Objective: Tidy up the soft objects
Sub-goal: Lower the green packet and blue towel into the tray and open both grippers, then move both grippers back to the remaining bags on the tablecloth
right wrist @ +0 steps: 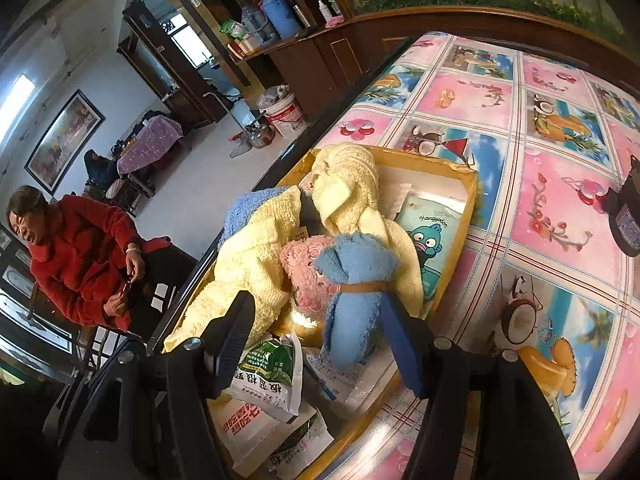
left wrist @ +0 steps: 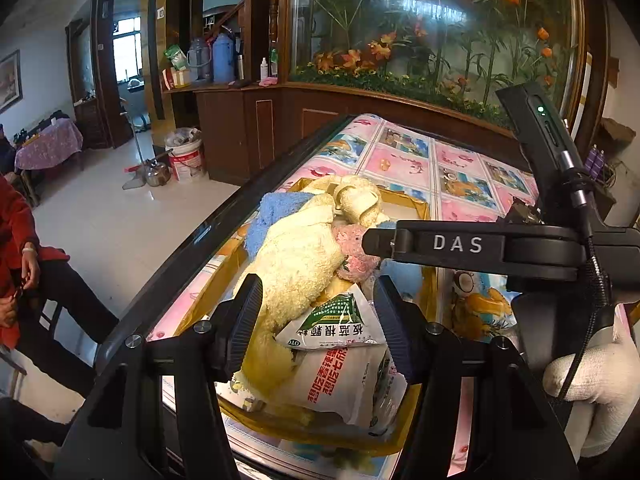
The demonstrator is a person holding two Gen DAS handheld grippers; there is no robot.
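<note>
Our table (right wrist: pixel 560 128), under a glossy pink-and-blue fruit-print cloth, stands before a dark wooden cabinet (left wrist: pixel 248 136) and a glass case of artificial flowers (left wrist: pixel 432 28); a person in red (right wrist: pixel 80 264) sits to one side on the pale tiled floor.

A shallow yellow cardboard box (right wrist: pixel 470 196) at the table's edge holds our soft things: a cream towel (right wrist: pixel 248 264), a pink cloth (right wrist: pixel 308 280) and a blue towel roll (right wrist: pixel 356 300) banded in tan, heaped over printed plastic packets (right wrist: pixel 272 376).

Our right gripper (right wrist: pixel 320 344) stands apart around the blue roll's lower end, pads not pressing. Our left gripper (left wrist: pixel 316 320) straddles the cream towel and a packet (left wrist: pixel 340 324); whether it is clamped we cannot tell. The box's near corner is hidden by the grippers.
</note>
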